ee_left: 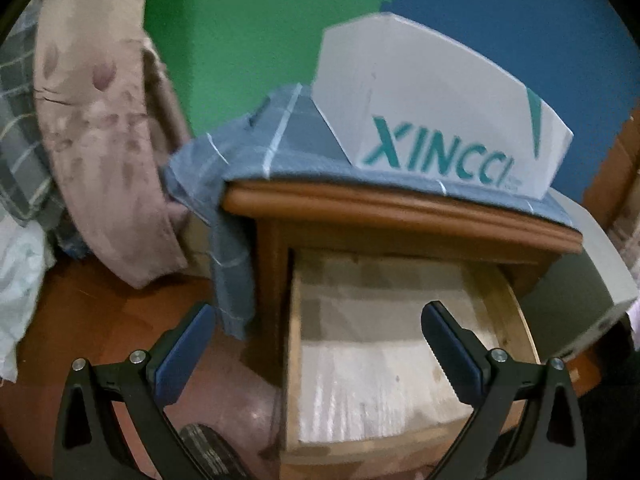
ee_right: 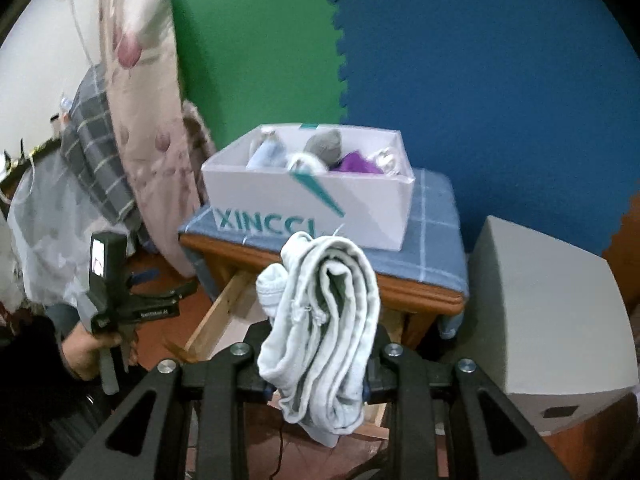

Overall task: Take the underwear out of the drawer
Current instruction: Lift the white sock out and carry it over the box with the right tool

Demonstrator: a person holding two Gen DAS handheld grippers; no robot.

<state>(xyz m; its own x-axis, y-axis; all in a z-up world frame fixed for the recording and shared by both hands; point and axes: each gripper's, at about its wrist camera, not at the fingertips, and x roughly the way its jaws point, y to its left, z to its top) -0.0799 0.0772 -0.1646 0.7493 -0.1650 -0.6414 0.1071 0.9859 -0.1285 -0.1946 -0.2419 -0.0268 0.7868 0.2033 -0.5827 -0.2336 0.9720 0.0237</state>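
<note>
One pale grey underwear (ee_right: 320,332) pinched in right claw (ee_right: 316,390); left claw (ee_left: 316,344) wide, empty, over one drawer (ee_left: 384,344).

Drawer (ee_left: 384,360) pulled out, top open; paper-lined floor bare, free room to reach in from above. Far end roofed by nightstand (ee_left: 400,216) top. Left gripper (ee_left: 316,344) stands wide over near left corner. White box (ee_right: 312,200) fills most of nightstand top. Grey box (ee_right: 552,320) close on right. Bedding (ee_left: 100,140) crowds left; bare floor (ee_left: 100,320) between.
</note>
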